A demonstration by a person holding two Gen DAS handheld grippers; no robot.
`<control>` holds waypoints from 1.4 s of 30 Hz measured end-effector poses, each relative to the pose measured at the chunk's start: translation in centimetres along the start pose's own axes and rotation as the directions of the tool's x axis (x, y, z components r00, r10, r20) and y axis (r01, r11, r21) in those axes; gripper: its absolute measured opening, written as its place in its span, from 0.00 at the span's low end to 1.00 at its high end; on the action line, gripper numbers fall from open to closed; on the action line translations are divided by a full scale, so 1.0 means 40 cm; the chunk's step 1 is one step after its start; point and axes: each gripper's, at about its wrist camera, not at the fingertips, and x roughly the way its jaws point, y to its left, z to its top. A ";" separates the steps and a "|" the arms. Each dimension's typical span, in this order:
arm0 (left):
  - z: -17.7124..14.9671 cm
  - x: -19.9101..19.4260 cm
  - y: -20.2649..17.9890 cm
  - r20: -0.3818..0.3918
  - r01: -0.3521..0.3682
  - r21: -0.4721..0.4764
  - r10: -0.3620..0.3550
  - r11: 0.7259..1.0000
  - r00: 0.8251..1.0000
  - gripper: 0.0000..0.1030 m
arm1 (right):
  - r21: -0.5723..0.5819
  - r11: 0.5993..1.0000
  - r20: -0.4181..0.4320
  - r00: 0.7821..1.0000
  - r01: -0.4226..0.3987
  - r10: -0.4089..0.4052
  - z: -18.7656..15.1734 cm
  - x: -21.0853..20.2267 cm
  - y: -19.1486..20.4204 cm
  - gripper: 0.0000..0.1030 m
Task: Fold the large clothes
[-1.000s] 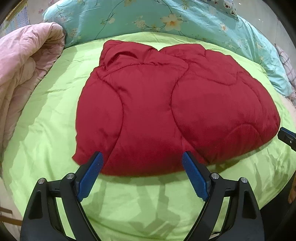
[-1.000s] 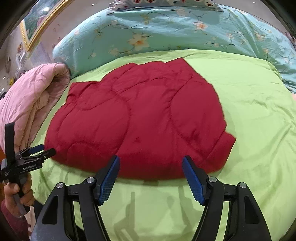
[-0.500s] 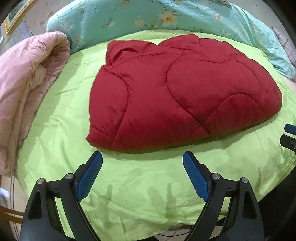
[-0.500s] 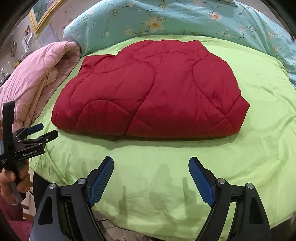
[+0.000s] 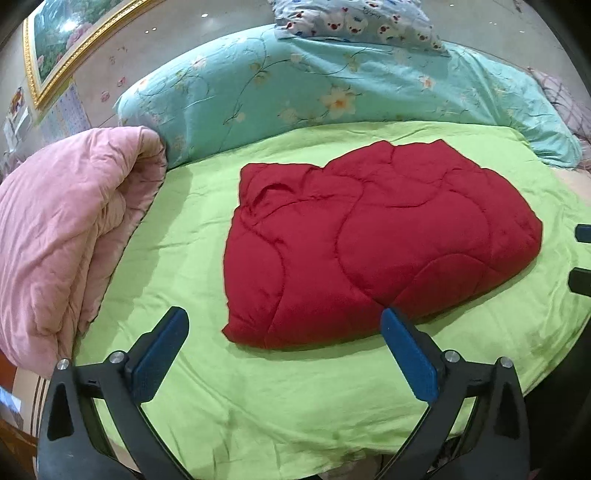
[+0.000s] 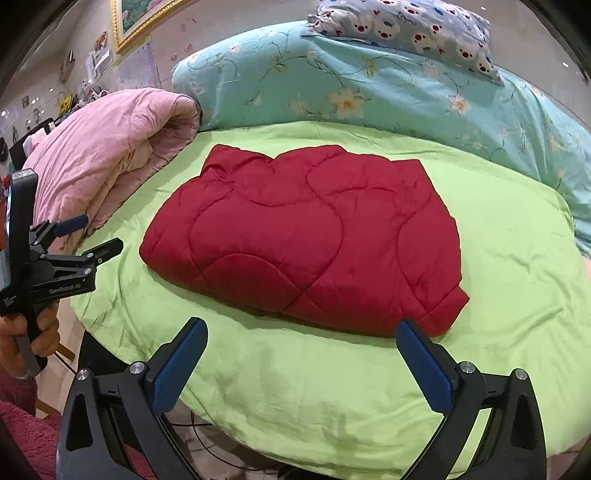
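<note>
A red quilted jacket point(image 5: 376, 243) lies folded into a compact bundle on the lime green bed cover point(image 5: 280, 398); it also shows in the right wrist view point(image 6: 310, 240). My left gripper point(image 5: 284, 347) is open and empty, above the near edge of the bed, short of the jacket. My right gripper point(image 6: 301, 354) is open and empty, also back from the jacket's near edge. The left gripper appears from the side in the right wrist view point(image 6: 92, 236), held off the bed's left edge.
A pink quilt point(image 5: 62, 236) is bunched at the left of the bed. A turquoise floral duvet point(image 5: 332, 88) with a patterned pillow point(image 6: 406, 26) lies along the back. The bed's front edge point(image 6: 332, 443) drops off just ahead of the grippers.
Both grippers have drawn back and up from the jacket's near edge, staying open. The jacket lies as before and now sits farther away in both views.
</note>
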 end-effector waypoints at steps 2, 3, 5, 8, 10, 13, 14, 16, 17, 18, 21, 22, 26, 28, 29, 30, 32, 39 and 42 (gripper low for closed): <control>-0.009 0.028 -0.012 -0.032 0.003 0.010 -0.003 1.000 0.999 1.00 | 0.002 1.000 -0.017 1.000 -0.008 0.008 -0.005 0.014 -0.003 1.00; -0.014 0.044 -0.017 -0.054 0.002 0.011 -0.001 1.000 0.999 1.00 | 0.006 1.000 -0.028 1.000 -0.009 0.009 -0.009 0.027 -0.005 1.00; -0.024 0.075 -0.027 -0.083 0.010 0.003 -0.009 1.000 0.996 1.00 | 0.025 1.000 -0.063 0.998 -0.005 0.007 -0.020 0.065 -0.012 1.00; -0.035 0.108 -0.033 -0.110 0.016 -0.006 -0.017 1.000 0.994 1.00 | 0.060 0.998 -0.095 0.995 -0.011 0.017 -0.034 0.105 -0.018 1.00; -0.033 0.125 -0.031 -0.121 0.019 -0.015 -0.021 1.000 0.992 1.00 | 0.073 0.997 -0.107 0.994 -0.013 0.021 -0.037 0.128 -0.023 1.00; -0.025 0.139 -0.032 -0.127 0.027 -0.025 -0.030 0.999 0.991 1.00 | 0.087 0.996 -0.112 0.994 -0.009 0.019 -0.034 0.149 -0.026 1.00; -0.021 0.142 -0.033 -0.128 0.030 -0.029 -0.033 0.999 0.991 1.00 | 0.092 0.996 -0.112 0.994 -0.006 0.016 -0.032 0.154 -0.025 1.00; -0.012 0.151 -0.034 -0.132 0.037 -0.036 -0.041 0.999 0.990 1.00 | 0.099 0.995 -0.112 0.994 0.003 0.008 -0.024 0.163 -0.028 1.00; -0.009 0.152 -0.036 -0.133 0.037 -0.039 -0.042 0.999 0.990 1.00 | 0.101 0.995 -0.113 0.994 0.005 0.007 -0.019 0.168 -0.029 1.00; -0.005 0.154 -0.037 -0.134 0.040 -0.040 -0.045 0.998 0.990 1.00 | 0.102 0.995 -0.114 0.993 0.006 0.006 -0.014 0.171 -0.031 1.00; 0.008 0.163 -0.034 -0.142 0.047 -0.050 -0.054 0.998 0.988 1.00 | 0.103 0.995 -0.121 0.993 0.008 0.005 0.002 0.184 -0.029 1.00; 0.010 0.166 -0.033 -0.144 0.052 -0.055 -0.060 0.997 0.988 1.00 | 0.101 0.995 -0.123 0.992 0.006 0.007 0.006 0.188 -0.027 1.00; 0.024 0.172 -0.030 -0.142 0.067 -0.067 -0.076 0.996 0.987 1.00 | 0.099 0.995 -0.134 0.991 -0.003 0.017 0.020 0.203 -0.022 1.00; 0.028 0.173 -0.030 -0.140 0.069 -0.065 -0.078 0.995 0.987 1.00 | 0.094 0.996 -0.141 0.990 -0.007 0.021 0.025 0.209 -0.019 1.00; 0.030 0.173 -0.031 -0.139 0.071 -0.064 -0.079 0.995 0.987 1.00 | 0.088 0.996 -0.143 0.990 -0.006 0.019 0.027 0.210 -0.016 1.00; 0.032 0.173 -0.033 -0.138 0.072 -0.063 -0.080 0.995 0.987 1.00 | 0.079 0.997 -0.145 0.989 -0.006 0.017 0.031 0.212 -0.013 1.00; 0.036 0.177 -0.036 -0.139 0.073 -0.060 -0.081 0.996 0.987 1.00 | 0.068 0.998 -0.146 0.989 -0.009 0.019 0.038 0.215 -0.008 1.00; 0.041 0.186 -0.041 -0.145 0.073 -0.061 -0.082 0.995 0.986 1.00 | 0.051 0.999 -0.150 0.988 -0.011 0.018 0.060 0.224 -0.008 1.00; 0.042 0.190 -0.043 -0.149 0.074 -0.062 -0.082 0.995 0.985 1.00 | 0.049 0.999 -0.155 0.988 -0.006 0.014 0.065 0.230 -0.009 1.00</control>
